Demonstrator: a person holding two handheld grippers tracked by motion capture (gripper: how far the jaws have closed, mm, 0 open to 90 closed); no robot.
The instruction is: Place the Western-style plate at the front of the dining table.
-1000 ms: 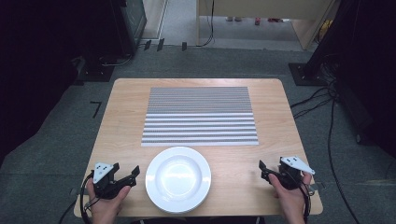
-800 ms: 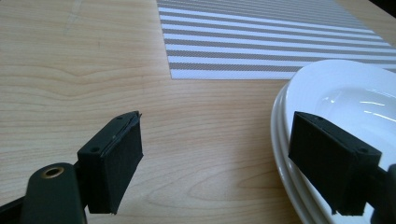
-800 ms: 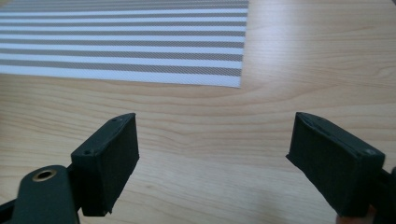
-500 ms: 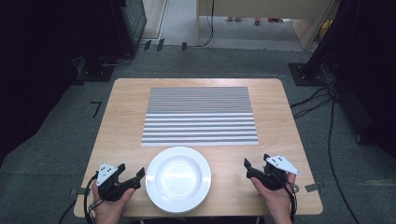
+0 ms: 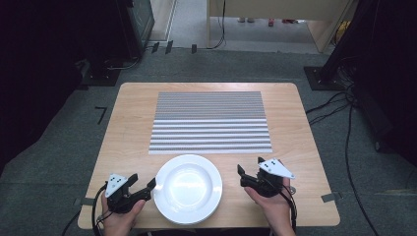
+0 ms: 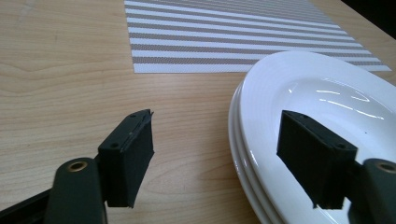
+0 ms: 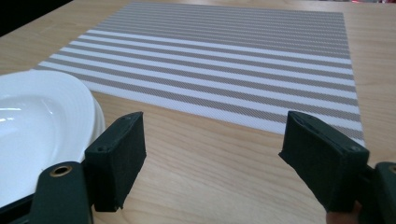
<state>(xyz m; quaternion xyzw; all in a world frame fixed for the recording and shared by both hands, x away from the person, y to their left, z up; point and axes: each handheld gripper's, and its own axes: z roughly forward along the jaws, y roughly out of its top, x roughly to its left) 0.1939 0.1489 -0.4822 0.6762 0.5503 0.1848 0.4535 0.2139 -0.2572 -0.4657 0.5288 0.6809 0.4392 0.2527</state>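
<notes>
A stack of white plates (image 5: 188,188) rests at the front middle of the wooden table (image 5: 128,128). Behind it lies a grey and white striped placemat (image 5: 211,123). My left gripper (image 5: 143,183) is open at the plates' left rim. In the left gripper view the left gripper (image 6: 222,154) has one jaw over the plates (image 6: 327,88) and the other over bare wood. My right gripper (image 5: 251,166) is open just right of the plates, holding nothing. In the right gripper view the right gripper (image 7: 217,158) faces the placemat (image 7: 224,60), with the plates (image 7: 42,116) at its left.
The table's front edge runs close under both hands. Dark equipment stands on the floor at the far left (image 5: 123,29), and cables (image 5: 339,108) trail on the floor at the right. Bare wood lies on either side of the placemat (image 6: 233,37).
My right gripper has moved left, toward the plates' right rim. My left gripper has edged right until it reaches the plates' left rim. The plates have not moved.
</notes>
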